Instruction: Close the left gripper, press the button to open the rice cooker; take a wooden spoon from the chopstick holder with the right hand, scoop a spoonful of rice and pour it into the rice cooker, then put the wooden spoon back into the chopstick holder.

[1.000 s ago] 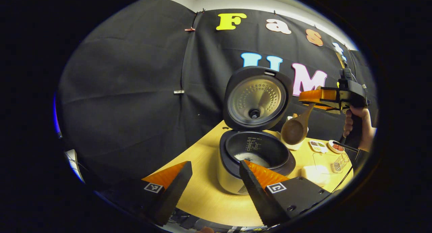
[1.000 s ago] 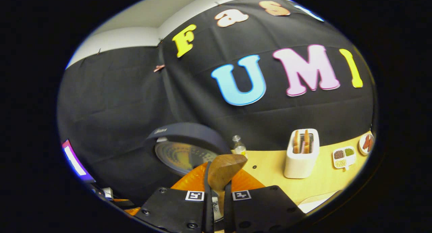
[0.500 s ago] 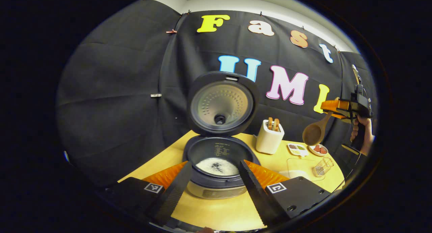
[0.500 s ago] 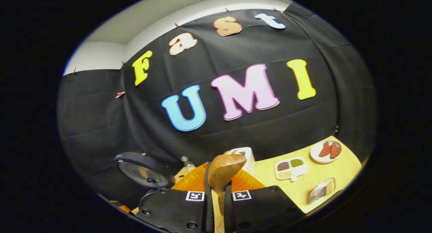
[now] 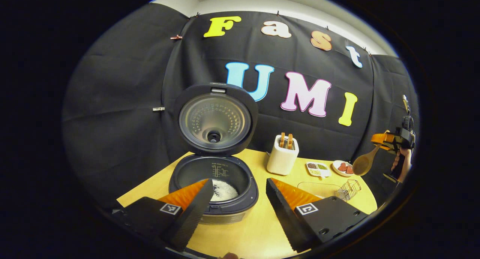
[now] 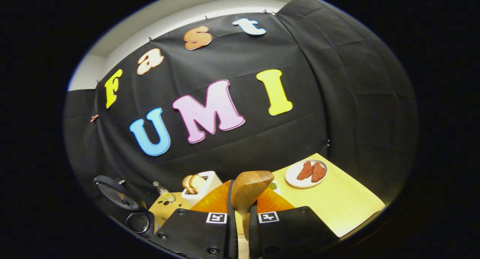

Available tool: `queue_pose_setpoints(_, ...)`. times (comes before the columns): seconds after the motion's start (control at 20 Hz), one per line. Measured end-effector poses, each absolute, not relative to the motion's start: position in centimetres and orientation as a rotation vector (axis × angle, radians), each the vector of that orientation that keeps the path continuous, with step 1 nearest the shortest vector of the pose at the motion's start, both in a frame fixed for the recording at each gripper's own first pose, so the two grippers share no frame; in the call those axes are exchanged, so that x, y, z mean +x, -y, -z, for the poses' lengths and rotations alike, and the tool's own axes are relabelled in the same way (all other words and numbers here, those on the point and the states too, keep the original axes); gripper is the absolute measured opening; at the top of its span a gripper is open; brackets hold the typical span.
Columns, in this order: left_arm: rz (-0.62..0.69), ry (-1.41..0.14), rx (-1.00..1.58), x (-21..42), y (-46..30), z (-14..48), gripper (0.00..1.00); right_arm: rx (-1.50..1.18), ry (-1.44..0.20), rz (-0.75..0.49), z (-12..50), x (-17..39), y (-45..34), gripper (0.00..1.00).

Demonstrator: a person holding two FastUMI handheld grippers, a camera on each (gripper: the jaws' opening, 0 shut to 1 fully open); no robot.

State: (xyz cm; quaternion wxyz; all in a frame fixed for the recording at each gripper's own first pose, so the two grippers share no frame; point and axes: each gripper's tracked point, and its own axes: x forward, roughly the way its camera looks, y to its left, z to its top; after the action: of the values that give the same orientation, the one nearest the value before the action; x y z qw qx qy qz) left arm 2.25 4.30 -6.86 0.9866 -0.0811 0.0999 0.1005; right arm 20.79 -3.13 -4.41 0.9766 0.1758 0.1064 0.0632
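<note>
Now, right gripper (image 6: 240, 214): clamped on wooden spoon (image 6: 248, 189)
left gripper (image 5: 236, 206): fingers apart, rice cooker (image 5: 213, 176) open just ahead

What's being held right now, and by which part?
The right gripper holds the wooden spoon by its handle, just below the bowl. The left gripper is open and holds nothing.

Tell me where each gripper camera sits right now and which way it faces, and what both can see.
Left gripper view: rides the left gripper, low at the table's near edge, facing the open dark rice cooker with white rice inside; its own two fingers spread; far right, a hand holds the right gripper.
Right gripper view: rides the right gripper, tilted up at the cloth wall, fingers clamping the brown wooden spoon.
Shared: cooker, white chopstick holder, round plate of red slices, spoon.
</note>
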Motion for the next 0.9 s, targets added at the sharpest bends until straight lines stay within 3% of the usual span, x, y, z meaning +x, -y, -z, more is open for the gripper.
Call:
queue_pose_setpoints(0.4, -0.263, -0.208, -0.149, 3.4, -0.7, 6.1, 0.96, 0.366, -0.305, -0.038, 11.2, 23.9, 8.6, 0.16)
queue_pose_setpoints(0.9, -0.423, -0.195, -0.120, 2.6, -3.3, 4.6, 0.96, 0.402, -0.464, -0.018, 19.7, 25.6, 9.1, 0.16)
